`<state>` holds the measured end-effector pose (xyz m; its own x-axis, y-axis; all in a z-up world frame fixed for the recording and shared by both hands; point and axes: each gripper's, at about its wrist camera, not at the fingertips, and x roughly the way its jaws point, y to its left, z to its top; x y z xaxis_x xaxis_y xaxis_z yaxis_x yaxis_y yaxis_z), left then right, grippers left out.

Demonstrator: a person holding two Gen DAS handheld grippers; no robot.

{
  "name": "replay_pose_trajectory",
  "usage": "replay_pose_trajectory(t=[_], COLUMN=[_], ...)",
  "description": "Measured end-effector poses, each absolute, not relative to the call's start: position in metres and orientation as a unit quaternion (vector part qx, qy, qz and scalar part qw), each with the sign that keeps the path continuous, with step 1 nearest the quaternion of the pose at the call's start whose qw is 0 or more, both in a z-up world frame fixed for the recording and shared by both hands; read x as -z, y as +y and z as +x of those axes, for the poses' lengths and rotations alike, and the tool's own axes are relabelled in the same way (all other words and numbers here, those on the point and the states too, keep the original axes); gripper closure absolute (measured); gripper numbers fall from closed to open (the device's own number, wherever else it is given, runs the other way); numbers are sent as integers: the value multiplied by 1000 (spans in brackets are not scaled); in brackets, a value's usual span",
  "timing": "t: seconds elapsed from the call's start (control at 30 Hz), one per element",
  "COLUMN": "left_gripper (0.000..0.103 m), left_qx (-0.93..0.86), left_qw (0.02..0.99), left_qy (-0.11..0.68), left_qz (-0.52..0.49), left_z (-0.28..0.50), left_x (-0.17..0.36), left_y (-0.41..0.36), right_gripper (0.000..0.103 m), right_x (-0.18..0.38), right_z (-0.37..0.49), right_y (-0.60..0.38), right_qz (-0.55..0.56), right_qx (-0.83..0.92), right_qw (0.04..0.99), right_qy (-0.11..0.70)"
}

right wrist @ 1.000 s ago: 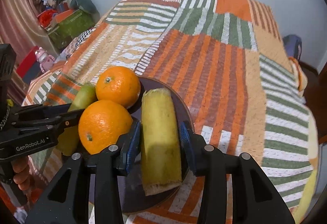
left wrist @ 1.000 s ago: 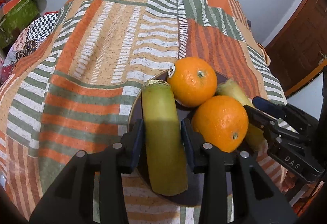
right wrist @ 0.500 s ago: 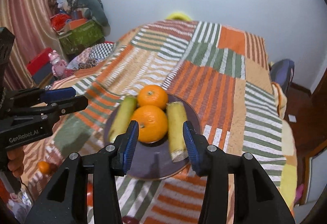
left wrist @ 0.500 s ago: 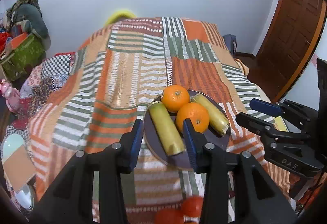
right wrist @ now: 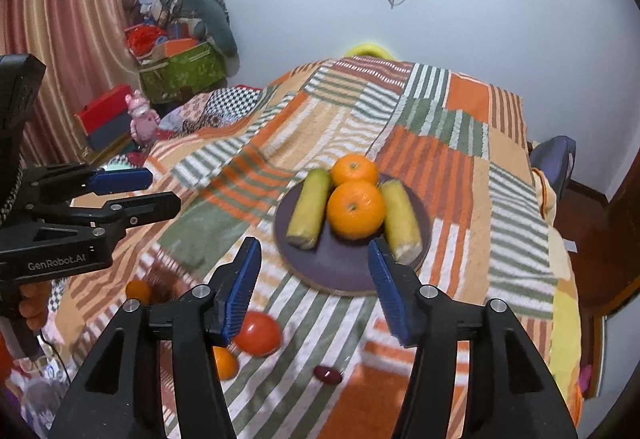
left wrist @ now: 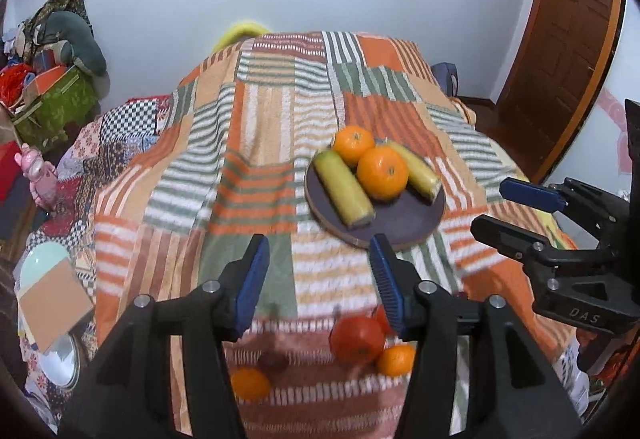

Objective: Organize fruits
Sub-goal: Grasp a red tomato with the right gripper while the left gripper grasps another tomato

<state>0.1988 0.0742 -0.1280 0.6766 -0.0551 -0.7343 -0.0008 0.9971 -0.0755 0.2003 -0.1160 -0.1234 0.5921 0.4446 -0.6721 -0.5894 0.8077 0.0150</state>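
Behind left claw (left wrist: 316, 271): blurred tomato (left wrist: 357, 339) (half-hidden)

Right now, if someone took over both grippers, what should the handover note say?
Left gripper: jaws opening, nothing between them.
Right gripper: jaws opening, also empty.
Dark plate on the striped blanket holds two oranges flanked by two yellow-green cut pieces.
Done: those four are arranged on the plate.
Left: loose on the blanket near the grippers are a red tomato, two small oranges and a small dark red fruit. They probably go next.
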Motion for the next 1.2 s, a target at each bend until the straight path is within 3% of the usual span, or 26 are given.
replay_pose_trajectory(t=[0.23, 0.83, 0.97, 1.03, 1.2], left_gripper=[45, 45, 45, 45, 45], left_qx=[12, 27, 39, 43, 53], left_qw=[901, 881, 880, 879, 875], left_qy=[431, 469, 472, 473, 479], left_qz=[-38, -46, -40, -41, -44], left_z=[175, 167, 168, 170, 176], left_x=[161, 206, 207, 208, 212], left_y=[86, 91, 82, 78, 68], right_gripper=[49, 50, 54, 60, 62], right_x=[151, 218, 225, 225, 223], right_z=[180, 190, 194, 194, 192], right_y=[-104, -84, -87, -88, -91], right_qz=[-117, -98, -90, -81, -75], right_qx=[-303, -318, -329, -340, -343], right_qw=[870, 827, 817, 812, 813], right_qy=[372, 454, 465, 467, 465])
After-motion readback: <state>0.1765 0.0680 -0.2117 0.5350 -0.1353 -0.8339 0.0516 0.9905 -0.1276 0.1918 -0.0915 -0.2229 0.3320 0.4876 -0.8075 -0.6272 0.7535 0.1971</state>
